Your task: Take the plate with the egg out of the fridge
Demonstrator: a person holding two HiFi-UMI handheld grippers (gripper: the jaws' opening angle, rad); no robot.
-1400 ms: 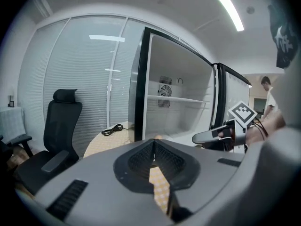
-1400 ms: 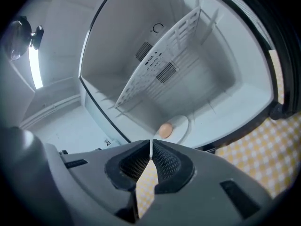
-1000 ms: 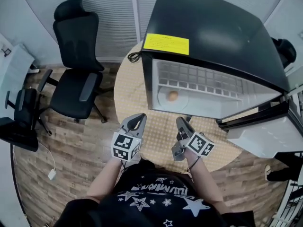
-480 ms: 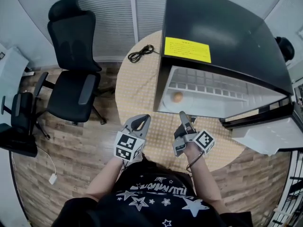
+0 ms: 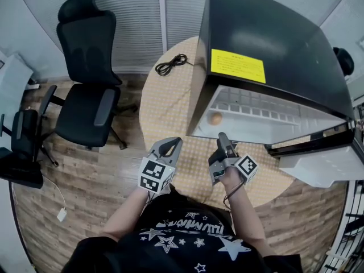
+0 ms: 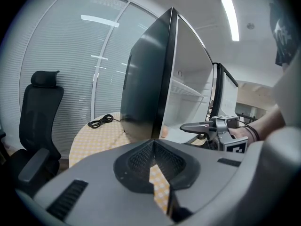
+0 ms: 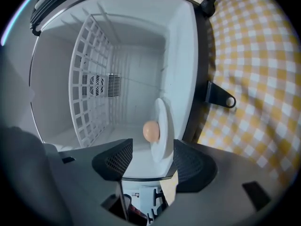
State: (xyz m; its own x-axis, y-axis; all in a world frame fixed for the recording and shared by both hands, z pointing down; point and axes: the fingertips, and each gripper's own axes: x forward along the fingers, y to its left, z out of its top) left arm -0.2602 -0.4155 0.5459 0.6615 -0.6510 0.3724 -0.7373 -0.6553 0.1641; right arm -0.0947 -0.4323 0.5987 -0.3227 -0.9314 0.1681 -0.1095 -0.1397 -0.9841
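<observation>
The black mini fridge (image 5: pixel 273 38) stands open on the round table (image 5: pixel 165 107). Inside it a brown egg (image 5: pixel 215 118) lies on a white plate (image 7: pixel 162 126), low at the fridge's left front. In the right gripper view the plate shows edge-on with the egg (image 7: pixel 150 131) on it. My right gripper (image 5: pixel 223 137) is rolled onto its side at the fridge's opening. Its jaws have just been opening and now stand open, the plate's near rim just ahead of the gap, with no pad pressing on it. My left gripper (image 5: pixel 173 144) hovers shut and empty over the table, left of the fridge.
The fridge door (image 5: pixel 318 158) hangs open at the right. A coiled black cable (image 5: pixel 170 64) lies on the table behind the fridge's left corner. A white wire shelf (image 7: pixel 89 79) spans the fridge's inside. Two black office chairs (image 5: pixel 91 90) (image 5: pixel 23 147) stand at the left.
My right gripper has rolled onto its side, opened its jaws and edged toward the fridge opening. The left gripper has hardly moved. The head view has shifted a little.
</observation>
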